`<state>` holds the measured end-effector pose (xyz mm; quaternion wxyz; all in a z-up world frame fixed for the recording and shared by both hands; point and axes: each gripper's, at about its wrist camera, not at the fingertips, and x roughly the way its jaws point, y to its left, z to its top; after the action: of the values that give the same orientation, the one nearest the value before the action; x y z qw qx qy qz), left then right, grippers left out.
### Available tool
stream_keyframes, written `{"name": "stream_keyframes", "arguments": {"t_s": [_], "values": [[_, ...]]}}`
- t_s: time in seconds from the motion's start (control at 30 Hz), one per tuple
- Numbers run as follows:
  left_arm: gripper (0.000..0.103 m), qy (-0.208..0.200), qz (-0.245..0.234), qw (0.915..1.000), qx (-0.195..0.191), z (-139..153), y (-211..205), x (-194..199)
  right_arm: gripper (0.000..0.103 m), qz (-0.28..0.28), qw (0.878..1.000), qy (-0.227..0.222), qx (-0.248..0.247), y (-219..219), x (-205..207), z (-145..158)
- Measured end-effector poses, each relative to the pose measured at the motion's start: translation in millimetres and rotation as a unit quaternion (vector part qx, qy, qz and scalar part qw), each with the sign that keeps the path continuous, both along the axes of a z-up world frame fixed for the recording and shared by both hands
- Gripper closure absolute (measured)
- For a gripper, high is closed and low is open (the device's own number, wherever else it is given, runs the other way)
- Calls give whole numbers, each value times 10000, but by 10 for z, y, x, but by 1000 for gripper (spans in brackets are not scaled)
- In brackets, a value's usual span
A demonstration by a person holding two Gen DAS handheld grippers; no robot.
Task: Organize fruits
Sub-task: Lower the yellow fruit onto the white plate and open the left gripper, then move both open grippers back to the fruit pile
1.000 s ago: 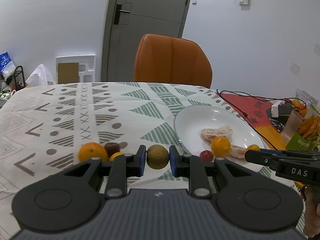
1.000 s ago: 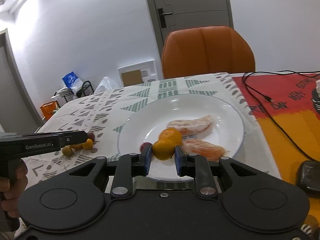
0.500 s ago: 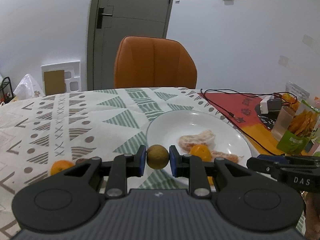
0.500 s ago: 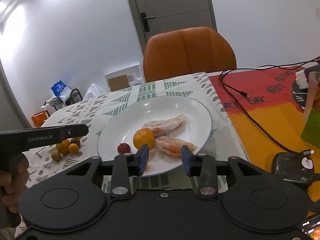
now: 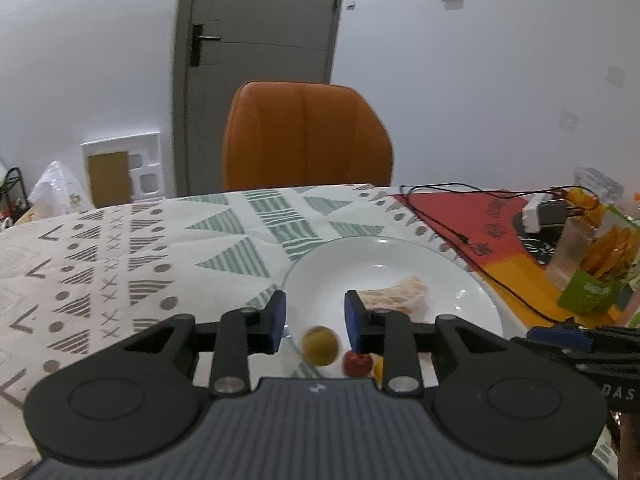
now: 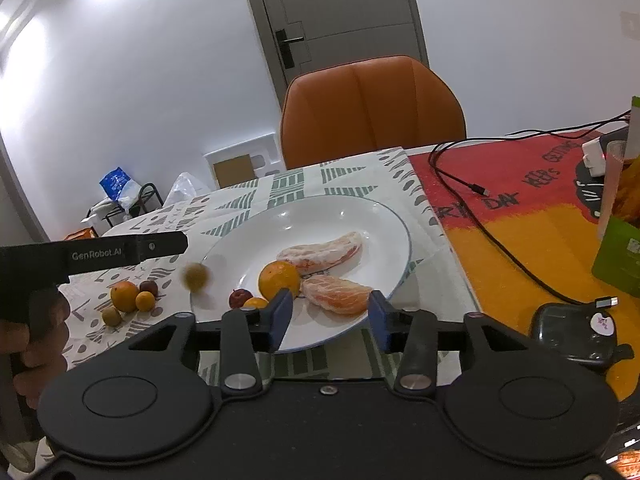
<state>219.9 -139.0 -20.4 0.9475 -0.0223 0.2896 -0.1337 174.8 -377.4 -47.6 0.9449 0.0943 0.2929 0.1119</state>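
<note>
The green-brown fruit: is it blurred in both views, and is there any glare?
Left wrist view: the green-brown fruit is softly smeared below the open left hand-held gripper. Right wrist view: it is more strongly blurred at the plate rim; bright glare on the wall, upper left.

The left wrist view looks forward from low over the table's near edge, close to the white plate (image 5: 472,280); the right wrist view faces the same plate (image 6: 392,220) from further right; both share the orange chair (image 5: 306,136).
</note>
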Motion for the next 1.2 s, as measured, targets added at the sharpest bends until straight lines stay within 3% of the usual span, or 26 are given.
{"name": "stream_keyframes", "arguments": {"t_s": [0.1, 0.17, 0.37, 0.77, 0.87, 0.93, 1.0, 1.2], "values": [[70, 118, 132, 9998, -50, -3, 99, 15, 59, 71, 10000, 17, 34, 42, 11, -17], [62, 112, 236, 9997, 9, 0, 169, -1, 58, 129, 9999, 27, 48, 90, 19, -26], [50, 103, 490, 9987, 49, 46, 390, -59, 55, 293, 9995, 16, 96, 238, 46, -20], [45, 123, 998, 9949, 118, 105, 864, -205, 48, 669, 9977, -34, 121, 608, 100, 14], [36, 150, 1114, 9936, 118, 95, 964, -227, 34, 803, 9967, -68, 105, 713, 96, 20], [26, 147, 1185, 9928, 48, 80, 1038, -260, 14, 878, 9960, -135, 119, 776, 76, 25], [21, 141, 1295, 9915, 40, 55, 1095, -294, 1, 935, 9952, -259, 113, 835, 49, 35], [12, 276, 1450, 9890, -50, -87, 1222, -362, 0, 1127, 9932, -274, 43, 988, 55, 16]]}}
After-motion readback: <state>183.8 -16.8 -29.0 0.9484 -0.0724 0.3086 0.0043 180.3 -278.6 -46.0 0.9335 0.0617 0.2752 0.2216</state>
